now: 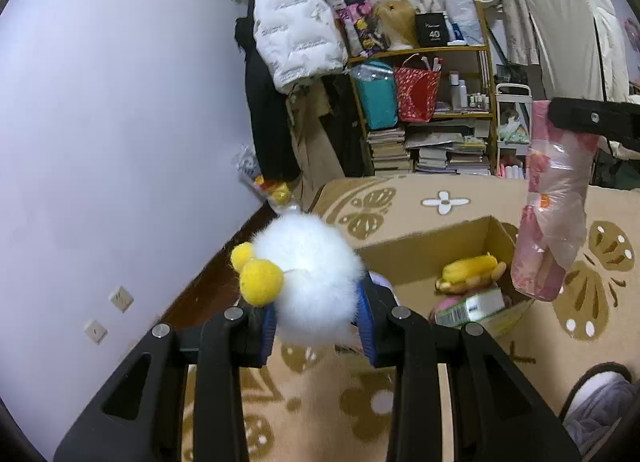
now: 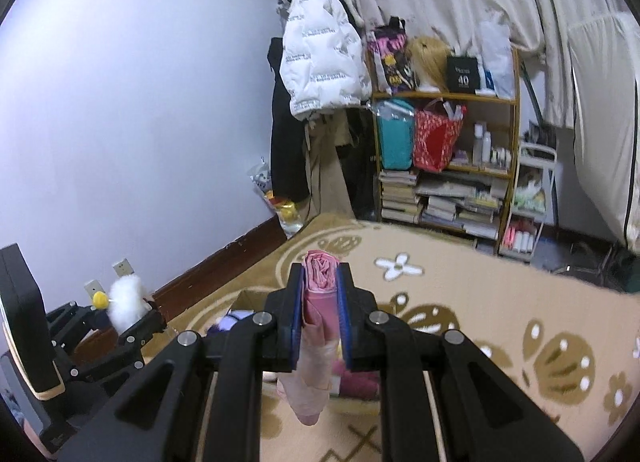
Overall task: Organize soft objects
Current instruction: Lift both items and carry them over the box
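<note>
In our left gripper (image 1: pixel 320 326) we pinch a fluffy white pom-pom toy (image 1: pixel 310 278) between the blue pads (image 1: pixel 269 332), its two yellow felt balls (image 1: pixel 260 276) poking out at about ten o'clock from the white fur. Our right gripper (image 2: pixel 320 318) is clenched on a pink packet wrapped in clear plastic (image 2: pixel 318 302), which stands up between the pads and hangs down below them. From the left wrist view that same packet (image 1: pixel 554 201) dangles at three o'clock, held at its upper end by the right gripper's black finger (image 1: pixel 592 117). Below it, at about four o'clock from the white toy, sits an open cardboard box (image 1: pixel 424 258) on the beige patterned carpet (image 1: pixel 440 197); inside lie a yellow plush toy (image 1: pixel 472 268) and a small carton (image 1: pixel 470 306). Farther off at twelve o'clock we see a wooden shelf (image 1: pixel 486 61) crowded with bags and books, with a white puffer jacket (image 1: pixel 296 33) hanging just at its nine o'clock.
</note>
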A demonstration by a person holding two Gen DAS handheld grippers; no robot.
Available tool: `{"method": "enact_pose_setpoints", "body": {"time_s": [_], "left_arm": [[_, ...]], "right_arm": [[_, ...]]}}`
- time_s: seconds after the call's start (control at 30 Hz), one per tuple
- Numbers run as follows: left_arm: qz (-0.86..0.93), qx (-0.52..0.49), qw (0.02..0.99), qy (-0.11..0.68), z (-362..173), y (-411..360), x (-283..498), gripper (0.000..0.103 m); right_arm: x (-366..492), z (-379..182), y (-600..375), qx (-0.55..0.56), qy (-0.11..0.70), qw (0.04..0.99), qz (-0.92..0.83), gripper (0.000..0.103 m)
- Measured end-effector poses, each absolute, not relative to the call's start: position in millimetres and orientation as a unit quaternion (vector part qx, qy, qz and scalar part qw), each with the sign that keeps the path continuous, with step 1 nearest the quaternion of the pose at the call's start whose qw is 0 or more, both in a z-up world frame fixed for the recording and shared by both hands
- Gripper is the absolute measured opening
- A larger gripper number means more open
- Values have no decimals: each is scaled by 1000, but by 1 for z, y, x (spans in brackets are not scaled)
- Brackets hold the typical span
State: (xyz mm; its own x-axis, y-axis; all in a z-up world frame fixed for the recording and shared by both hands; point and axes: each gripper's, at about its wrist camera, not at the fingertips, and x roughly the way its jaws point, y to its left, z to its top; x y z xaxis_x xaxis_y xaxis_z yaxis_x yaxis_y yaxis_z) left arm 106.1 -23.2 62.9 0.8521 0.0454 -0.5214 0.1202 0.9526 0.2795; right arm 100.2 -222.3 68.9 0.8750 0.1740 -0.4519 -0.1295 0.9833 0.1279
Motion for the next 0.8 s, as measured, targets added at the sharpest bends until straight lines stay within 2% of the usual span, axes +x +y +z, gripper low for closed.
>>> {"method": "enact_pose_setpoints", "body": {"time_s": [0.3,0.8], "left_arm": [[-18,151,955,255,63,-20,145,32],[-60,111,956,263,47,-26,194,32]], "right_arm": [[135,66,-216,21,233,968,85,16],[184,28,-217,27,246,964,97,16]]}}
